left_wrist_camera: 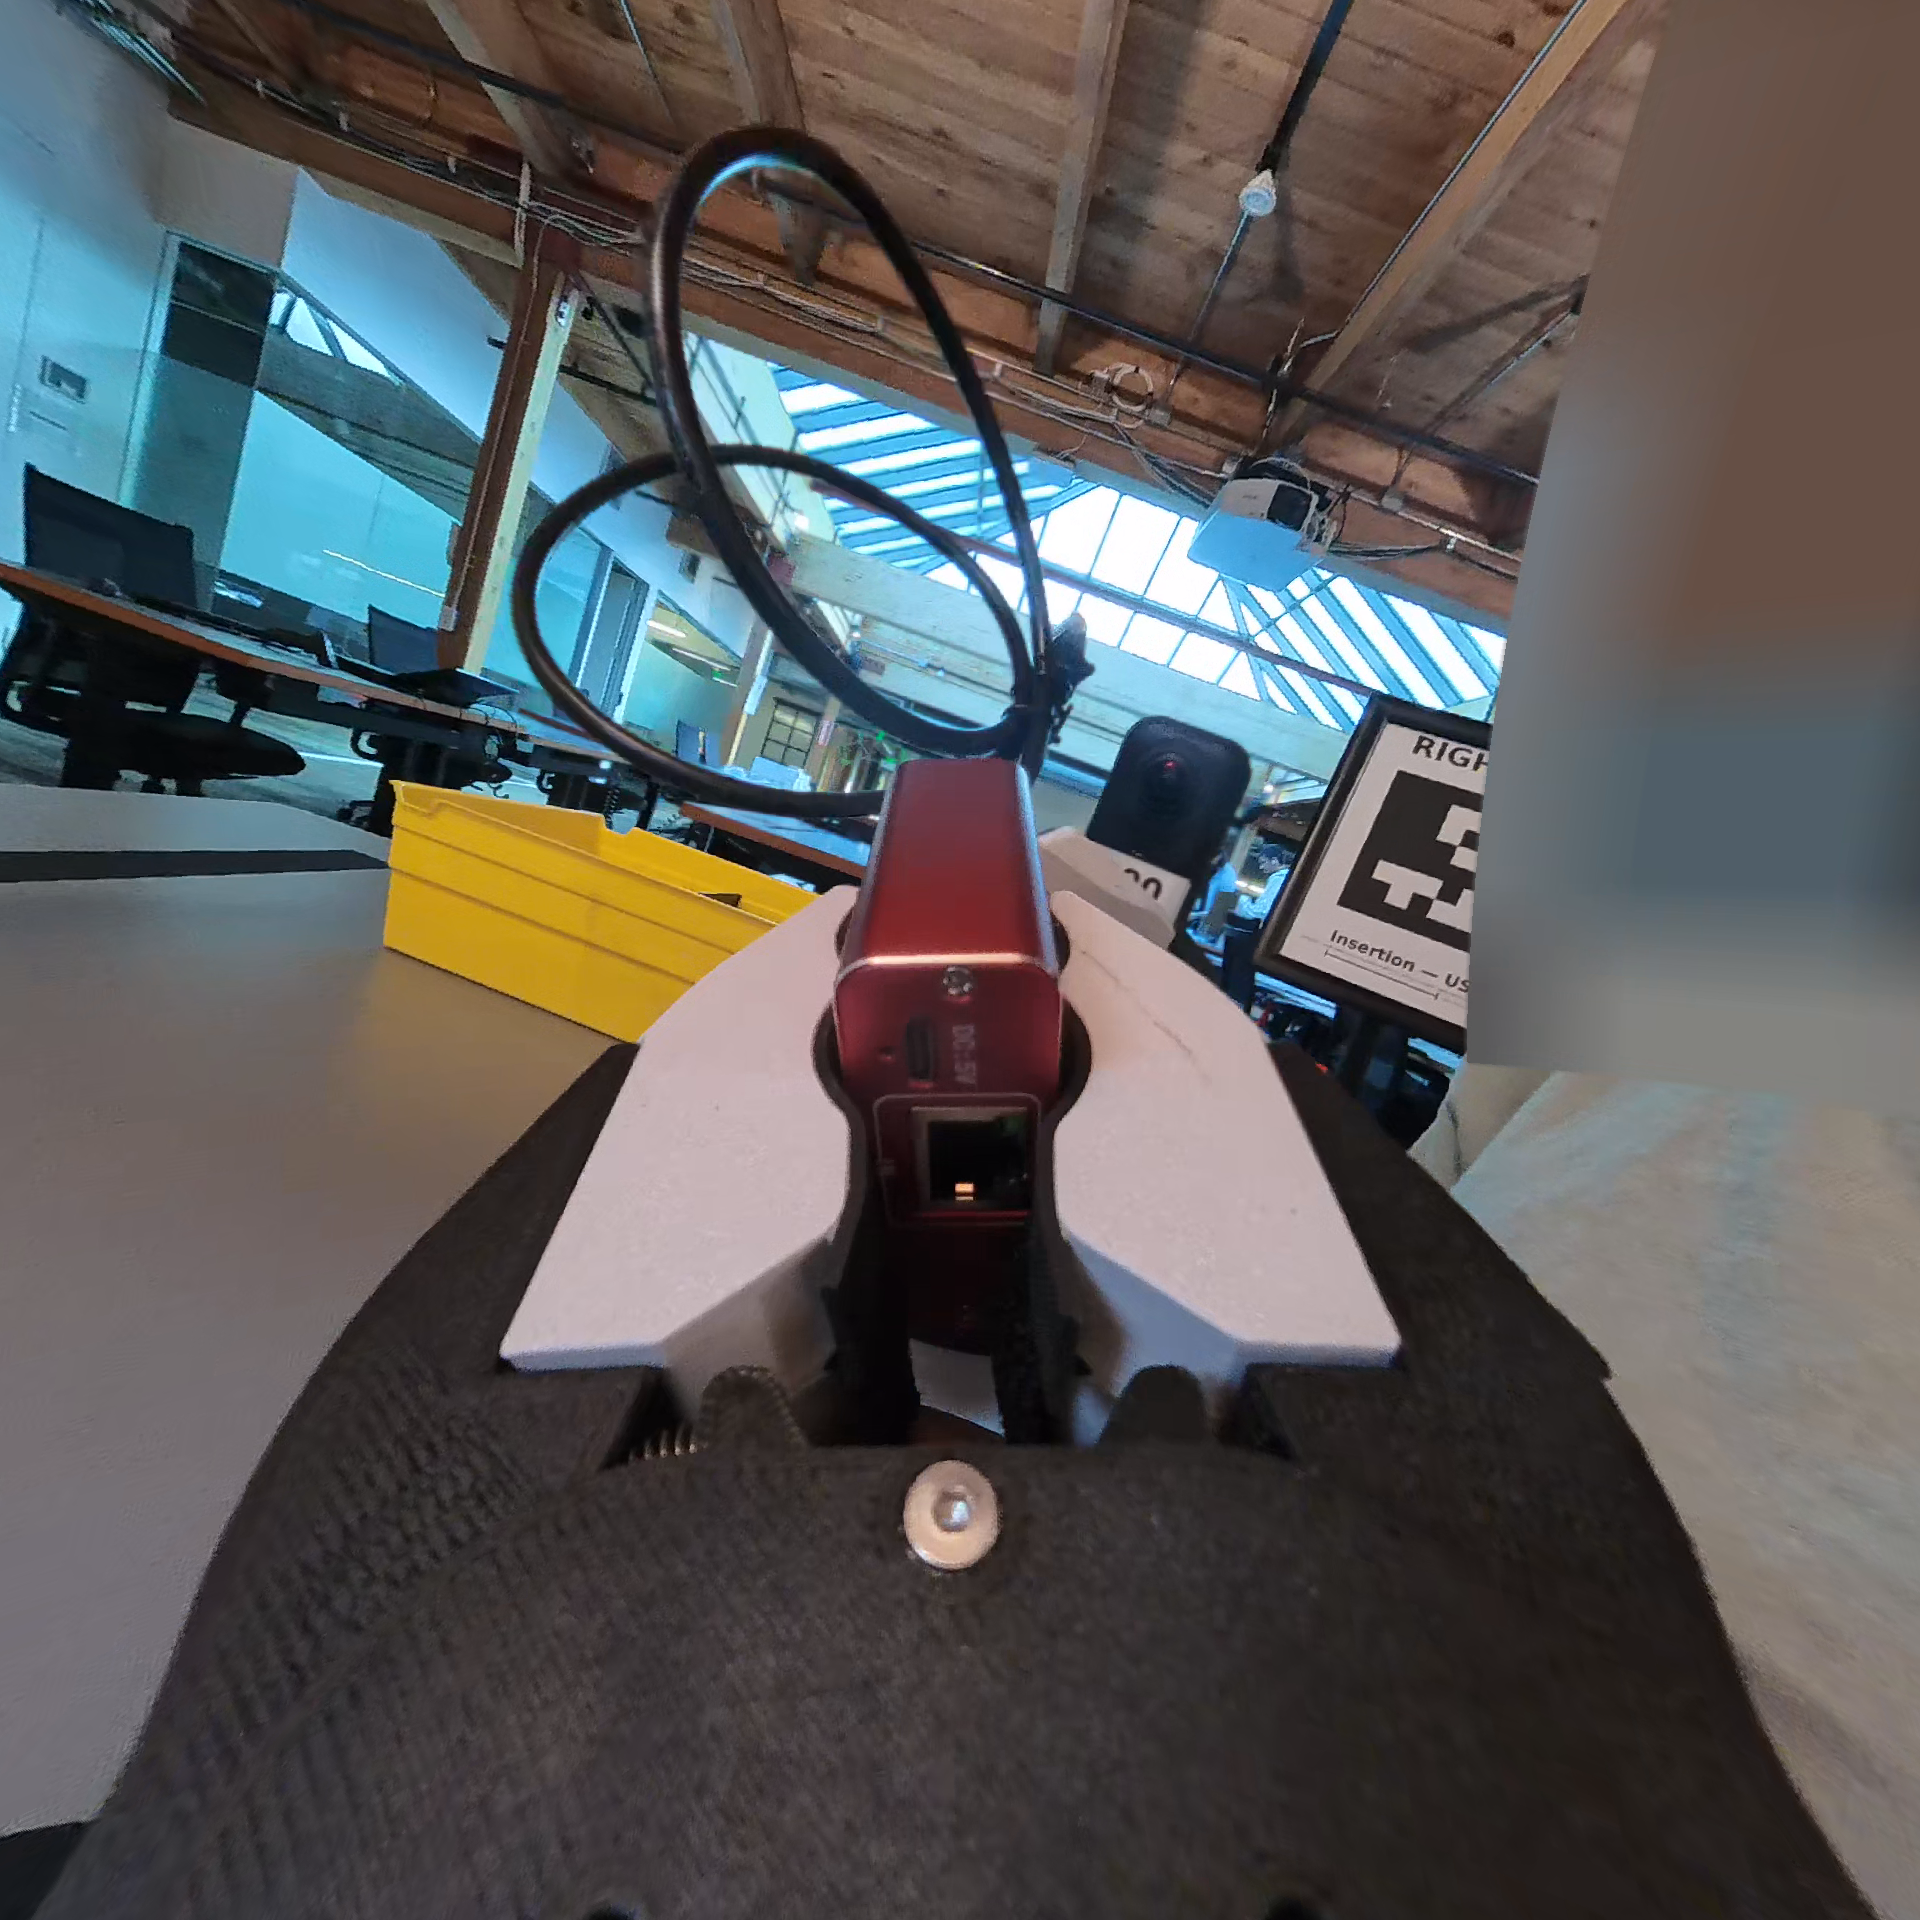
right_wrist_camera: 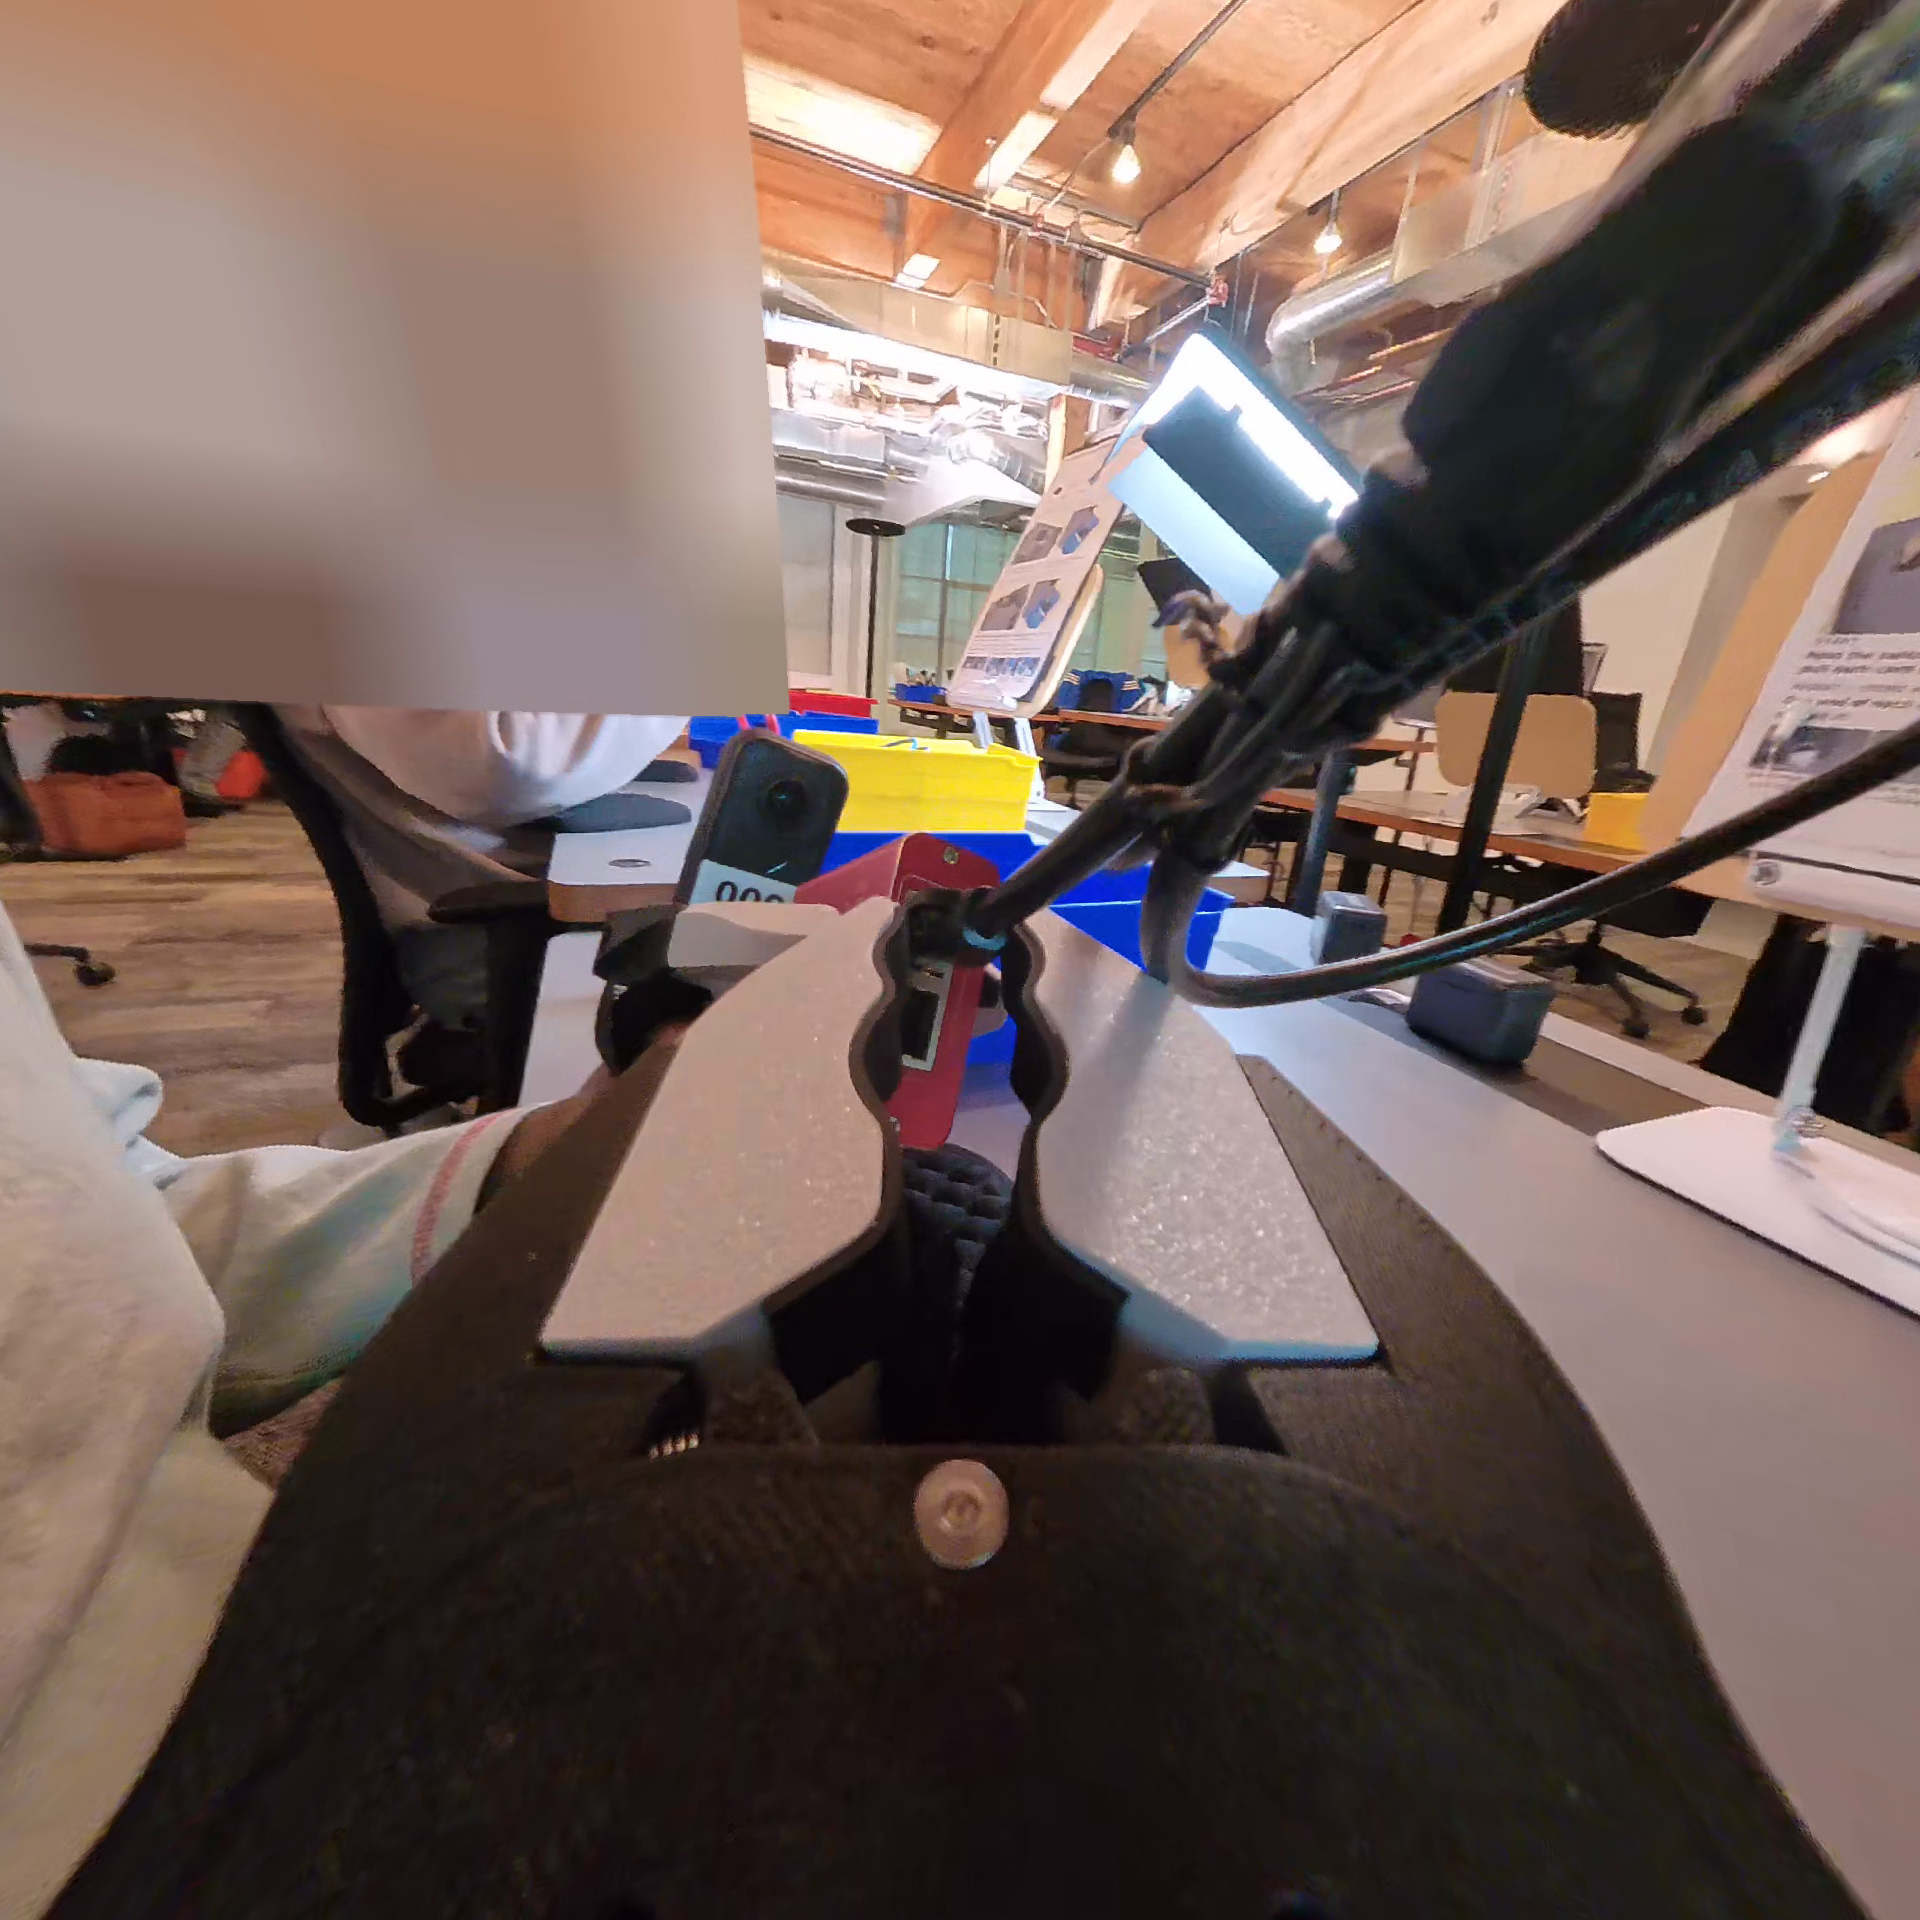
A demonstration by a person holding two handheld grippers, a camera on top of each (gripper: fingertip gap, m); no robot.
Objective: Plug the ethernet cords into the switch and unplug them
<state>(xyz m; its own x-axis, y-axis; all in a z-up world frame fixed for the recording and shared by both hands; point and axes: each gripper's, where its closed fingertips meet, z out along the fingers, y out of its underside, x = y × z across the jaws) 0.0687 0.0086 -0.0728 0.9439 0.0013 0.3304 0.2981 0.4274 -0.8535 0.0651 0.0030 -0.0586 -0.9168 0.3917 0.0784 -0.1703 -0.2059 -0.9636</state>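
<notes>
My left gripper [left_wrist_camera: 951,935] is shut on a red metal switch [left_wrist_camera: 951,997], held end-on between its white fingers [left_wrist_camera: 727,1091]. An empty ethernet port [left_wrist_camera: 971,1164] on the switch's near end faces the camera. A black ethernet cord [left_wrist_camera: 675,416] loops up from the switch's far end. In the right wrist view, my right gripper [right_wrist_camera: 951,925] is closed around the cord's black plug [right_wrist_camera: 961,920] at the upper port of the red switch [right_wrist_camera: 930,1081]. I cannot tell if the plug is fully seated. A second port [right_wrist_camera: 920,1023] below it is empty. The cord [right_wrist_camera: 1507,468] runs up and right.
A yellow bin [left_wrist_camera: 540,894] sits on the grey table [left_wrist_camera: 208,1039] at left. A framed marker sign [left_wrist_camera: 1392,873] stands at right. Blue bins [right_wrist_camera: 1122,920], a yellow bin [right_wrist_camera: 914,779], small grey boxes [right_wrist_camera: 1481,1013] and a white stand base [right_wrist_camera: 1766,1195] lie beyond. A person's sleeve [right_wrist_camera: 260,1226] is at left. Less than 4 cm separates the two grippers' tips.
</notes>
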